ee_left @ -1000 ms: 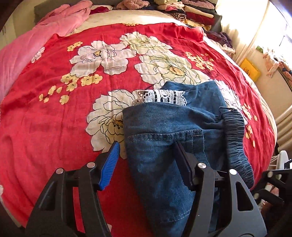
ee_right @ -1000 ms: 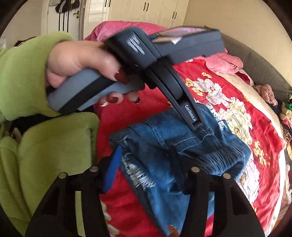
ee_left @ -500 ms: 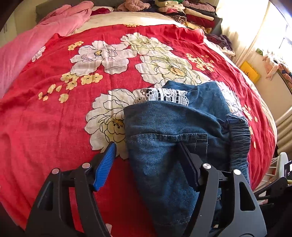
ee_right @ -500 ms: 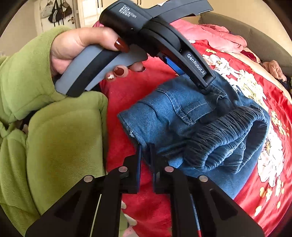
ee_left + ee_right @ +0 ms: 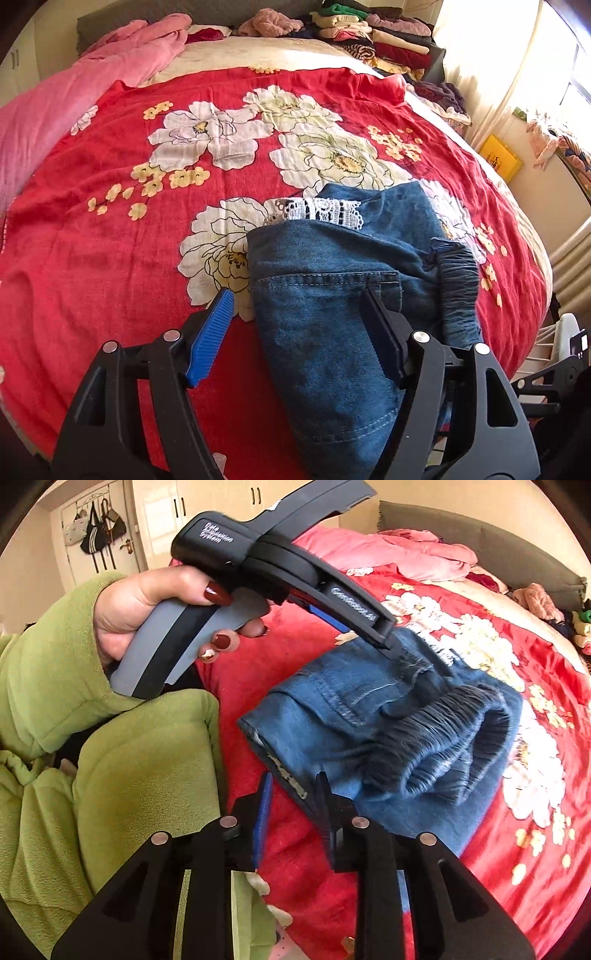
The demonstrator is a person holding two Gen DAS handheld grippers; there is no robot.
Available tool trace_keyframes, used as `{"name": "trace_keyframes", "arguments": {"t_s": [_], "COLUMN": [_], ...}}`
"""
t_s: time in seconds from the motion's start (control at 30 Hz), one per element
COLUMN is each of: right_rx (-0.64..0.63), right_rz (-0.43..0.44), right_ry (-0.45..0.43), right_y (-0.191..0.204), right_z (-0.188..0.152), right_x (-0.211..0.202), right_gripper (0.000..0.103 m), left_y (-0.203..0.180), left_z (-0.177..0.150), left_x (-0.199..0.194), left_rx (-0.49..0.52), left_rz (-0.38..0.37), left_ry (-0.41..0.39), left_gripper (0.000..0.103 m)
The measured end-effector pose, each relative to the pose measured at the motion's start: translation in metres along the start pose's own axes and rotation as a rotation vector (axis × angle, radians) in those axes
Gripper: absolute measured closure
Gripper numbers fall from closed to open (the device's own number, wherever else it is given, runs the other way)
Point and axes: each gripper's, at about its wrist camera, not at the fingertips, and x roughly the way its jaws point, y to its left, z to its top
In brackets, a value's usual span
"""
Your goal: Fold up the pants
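Big round bed (image 5: 110, 258) under a red floral bedspread (image 5: 92, 229), pink blanket (image 5: 74, 99) bunched along its far left side, a stack of folded clothes (image 5: 373, 40) at the far edge by the curtain. Folded denim pants (image 5: 332, 295) lie on the bedspread toward the near right side – bundle is thick, the grey elastic waistband (image 5: 443, 738) bulging on the side away from the person, a white lace trim (image 5: 325, 210) poking out from under the top layer. Person in a green fleece sleeve (image 5: 48, 686) grips the left hand-held gripper (image 5: 295, 314) with red-nailed fingers; its jaws spread wide, black finger resting on the denim by the pocket seam, blue-padded finger off the left edge of the pants over the bedspread. Right hand-held gripper (image 5: 293, 805) sits at the near frayed hem – jaws parted a little, hem edge between them, not pinching it.
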Motion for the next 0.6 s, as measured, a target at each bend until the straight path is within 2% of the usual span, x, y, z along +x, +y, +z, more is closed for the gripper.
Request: {"name": "trace_keyframes", "arguments": {"t_s": [0.2,0.43,0.5,0.6], "right_rx": [0.043,0.082,0.096,0.105], "right_rz": [-0.035,-0.084,-0.098,-0.111], "right_ry": [-0.046,-0.088,-0.103,-0.128], "right_y": [-0.009,-0.016,-0.016,-0.016], "right_z": [0.000,0.003,0.003,0.004], "right_x": [-0.022,-0.037,-0.044,-0.052], "right_gripper": [0.070,0.068,0.045,0.045], "left_y": [-0.002,-0.005,-0.007,-0.010], "left_z": [0.002,0.004,0.003,0.002], "left_x": [-0.014,-0.031,-0.036,-0.044], "left_rx": [0.004,0.007,0.010,0.015], "left_rz": [0.005,0.010,0.011,0.014], "left_ry": [-0.035,-0.075,-0.086,-0.107], "left_gripper": [0.038,0.035,0.034,0.032]}}
